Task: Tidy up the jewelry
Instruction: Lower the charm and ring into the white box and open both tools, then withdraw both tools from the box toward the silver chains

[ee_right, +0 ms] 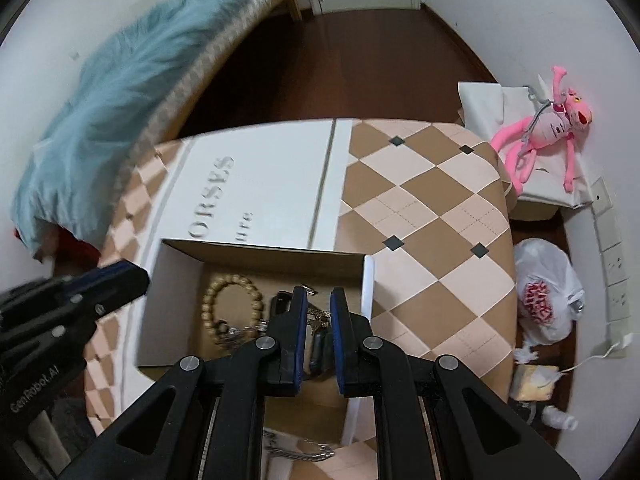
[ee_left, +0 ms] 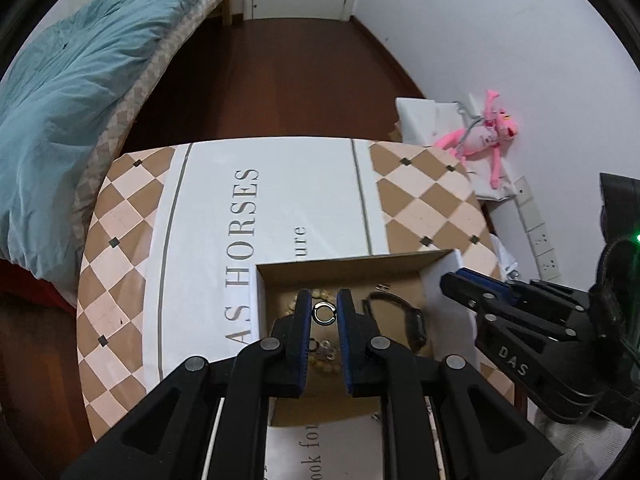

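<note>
An open cardboard box [ee_left: 340,270] [ee_right: 176,280] sits on a checkered table [ee_left: 120,240] [ee_right: 432,216]. In the left wrist view my left gripper [ee_left: 324,310] holds a small silver open ring [ee_left: 323,314] between its fingers above the box. A black watch [ee_left: 404,316] and beads lie in the box. In the right wrist view my right gripper [ee_right: 319,308] hovers over the box, open with a narrow gap and empty, above a gold chain [ee_right: 318,316] and the black watch [ee_right: 318,350]. A wooden bead bracelet [ee_right: 232,304] lies at the box's left. A silver chain [ee_right: 304,452] lies outside the box's front.
A bed with a blue quilt [ee_left: 80,80] stands at the left. A pink plush toy [ee_left: 484,132] lies on white bags at the right. A white plastic bag [ee_right: 544,296] and wall sockets [ee_right: 612,240] are at the right, beside the table.
</note>
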`<state>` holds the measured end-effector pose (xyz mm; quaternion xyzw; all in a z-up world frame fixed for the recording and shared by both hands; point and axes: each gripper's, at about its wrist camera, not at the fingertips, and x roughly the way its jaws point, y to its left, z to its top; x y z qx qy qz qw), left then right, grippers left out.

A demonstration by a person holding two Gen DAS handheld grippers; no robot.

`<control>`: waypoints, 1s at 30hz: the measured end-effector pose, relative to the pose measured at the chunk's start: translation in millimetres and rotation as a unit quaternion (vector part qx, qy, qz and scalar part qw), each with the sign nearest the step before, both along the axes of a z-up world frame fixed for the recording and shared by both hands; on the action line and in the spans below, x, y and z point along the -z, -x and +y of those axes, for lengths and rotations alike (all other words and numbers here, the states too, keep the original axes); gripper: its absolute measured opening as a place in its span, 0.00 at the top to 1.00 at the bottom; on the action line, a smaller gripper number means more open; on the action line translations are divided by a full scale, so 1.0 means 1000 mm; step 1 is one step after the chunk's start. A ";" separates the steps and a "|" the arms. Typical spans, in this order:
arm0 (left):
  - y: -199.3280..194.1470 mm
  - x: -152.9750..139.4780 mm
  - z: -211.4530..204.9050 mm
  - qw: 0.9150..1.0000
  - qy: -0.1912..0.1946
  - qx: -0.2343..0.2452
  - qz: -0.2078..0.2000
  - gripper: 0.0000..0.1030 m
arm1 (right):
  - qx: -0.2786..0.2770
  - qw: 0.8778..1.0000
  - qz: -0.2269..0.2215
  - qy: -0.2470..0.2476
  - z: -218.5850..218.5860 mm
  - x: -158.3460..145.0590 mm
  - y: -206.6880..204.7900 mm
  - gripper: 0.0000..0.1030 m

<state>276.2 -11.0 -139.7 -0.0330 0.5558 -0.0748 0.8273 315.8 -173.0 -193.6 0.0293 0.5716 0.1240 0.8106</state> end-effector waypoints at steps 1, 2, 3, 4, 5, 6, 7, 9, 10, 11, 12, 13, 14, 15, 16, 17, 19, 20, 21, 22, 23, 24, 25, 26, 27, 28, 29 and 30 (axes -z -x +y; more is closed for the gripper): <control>-0.003 0.002 0.001 1.000 -0.003 -0.004 0.005 0.87 | 0.000 1.000 0.003 0.004 0.001 0.000 -0.002 0.88; -0.005 0.003 0.002 1.000 -0.007 -0.010 0.009 0.87 | 0.000 1.000 0.005 0.007 0.000 -0.001 -0.003 0.87; -0.007 0.004 0.003 1.000 -0.011 -0.015 0.011 0.85 | 0.001 1.000 0.006 0.009 -0.001 -0.001 -0.005 0.86; -0.008 0.003 0.004 1.000 -0.018 -0.018 0.010 0.81 | 0.003 1.000 0.007 0.010 -0.002 -0.002 -0.005 0.83; -0.008 0.003 0.004 0.999 -0.025 -0.021 0.007 0.65 | 0.006 1.000 0.008 0.010 -0.004 -0.003 -0.006 0.75; -0.008 0.002 0.006 0.999 -0.031 -0.026 0.004 0.37 | 0.010 1.000 0.008 0.013 -0.006 -0.004 -0.006 0.67; -0.008 0.001 0.008 0.999 -0.033 -0.029 0.001 0.25 | 0.013 1.000 0.006 0.013 -0.008 -0.005 -0.006 0.65; -0.005 -0.002 0.012 0.999 -0.034 -0.035 -0.007 0.17 | 0.017 1.000 0.003 0.021 -0.010 -0.006 -0.006 0.65; -0.005 -0.003 0.014 0.999 -0.038 -0.037 -0.008 0.17 | 0.018 1.000 0.003 0.025 -0.011 -0.006 -0.004 0.65; -0.005 -0.002 0.014 0.998 -0.043 -0.039 -0.008 0.17 | 0.019 0.999 0.002 0.029 -0.011 -0.006 -0.002 0.64; -0.002 -0.002 0.016 0.998 -0.054 -0.042 -0.009 0.17 | 0.021 0.999 0.001 0.034 -0.012 -0.007 0.001 0.58; -0.001 -0.001 0.018 0.997 -0.061 -0.045 -0.010 0.15 | 0.021 0.999 -0.002 0.043 -0.012 -0.007 0.004 0.53; 0.001 0.001 0.019 0.997 -0.065 -0.047 -0.010 0.08 | 0.021 0.998 -0.004 0.054 -0.011 -0.007 0.007 0.35; 0.004 0.002 0.020 0.996 -0.071 -0.049 -0.010 0.06 | 0.020 0.998 -0.007 0.065 -0.010 -0.007 0.011 0.18; 0.008 0.004 0.022 0.996 -0.077 -0.051 -0.013 0.06 | 0.016 0.997 -0.009 0.080 -0.008 -0.006 0.016 0.12; 0.012 0.005 0.023 0.995 -0.082 -0.053 -0.017 0.06 | 0.013 0.996 -0.009 0.090 -0.006 -0.004 0.020 0.10; 0.021 0.009 0.024 0.994 -0.091 -0.056 -0.023 0.06 | 0.007 0.995 -0.007 0.099 -0.003 0.000 0.030 0.10; 0.025 0.010 0.024 0.994 -0.092 -0.057 -0.024 0.06 | 0.006 0.995 -0.006 0.102 -0.003 0.002 0.035 0.10; 0.030 0.012 0.025 0.994 -0.094 -0.058 -0.023 0.06 | 0.005 0.995 -0.006 0.104 -0.002 0.004 0.039 0.10; 0.033 0.013 0.026 0.994 -0.093 -0.059 -0.022 0.06 | 0.005 0.994 -0.006 0.105 -0.001 0.005 0.044 0.10; 0.037 0.015 0.026 0.994 -0.091 -0.060 -0.022 0.06 | 0.006 0.994 -0.007 0.105 -0.001 0.006 0.047 0.10; 0.039 0.015 0.026 0.994 -0.090 -0.060 -0.021 0.06 | 0.009 0.995 -0.008 0.103 -0.002 0.006 0.051 0.10; 0.043 0.015 0.026 0.994 -0.088 -0.060 -0.022 0.06 | 0.012 0.995 -0.010 0.101 -0.003 0.005 0.055 0.10; 0.046 0.014 0.025 0.994 -0.087 -0.061 -0.023 0.05 | 0.015 0.995 -0.012 0.100 -0.003 0.004 0.058 0.10; 0.051 0.012 0.025 0.994 -0.086 -0.062 -0.027 0.05 | 0.019 0.995 -0.016 0.102 -0.003 0.002 0.062 0.10; 0.053 0.011 0.023 0.994 -0.084 -0.062 -0.030 0.05 | 0.022 0.994 -0.021 0.101 -0.004 -0.001 0.067 0.10; 0.057 0.010 0.022 0.994 -0.083 -0.062 -0.033 0.05 | 0.025 0.994 -0.024 0.100 -0.005 -0.003 0.070 0.10; 0.062 0.007 0.021 0.994 -0.082 -0.061 -0.036 0.05 | 0.029 0.994 -0.028 0.098 -0.006 -0.007 0.075 0.10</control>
